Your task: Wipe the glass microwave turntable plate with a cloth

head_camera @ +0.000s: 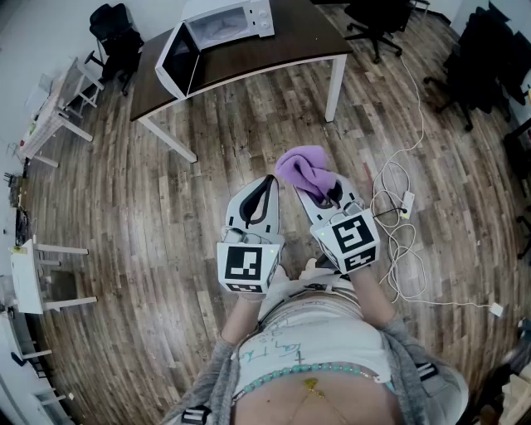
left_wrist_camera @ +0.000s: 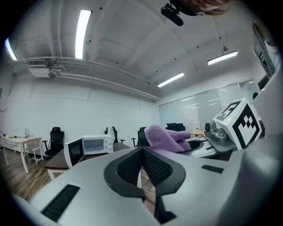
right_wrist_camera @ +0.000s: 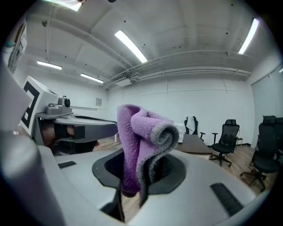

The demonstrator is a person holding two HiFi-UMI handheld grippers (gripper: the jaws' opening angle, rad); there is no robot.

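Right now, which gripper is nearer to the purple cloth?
Right. The right gripper is shut on the purple cloth, which sticks up from between its jaws. The left gripper, shut and empty, sits alongside on the cloth's left, not holding it.

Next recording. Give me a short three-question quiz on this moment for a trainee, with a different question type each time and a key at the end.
1. True or false: the right gripper is shut on the cloth.
2. The microwave on the table has its door: A open; B closed; C missing.
3. Fill in: the left gripper is empty, and its jaws are ____ (open or shut).

Key: 1 true; 2 A; 3 shut.
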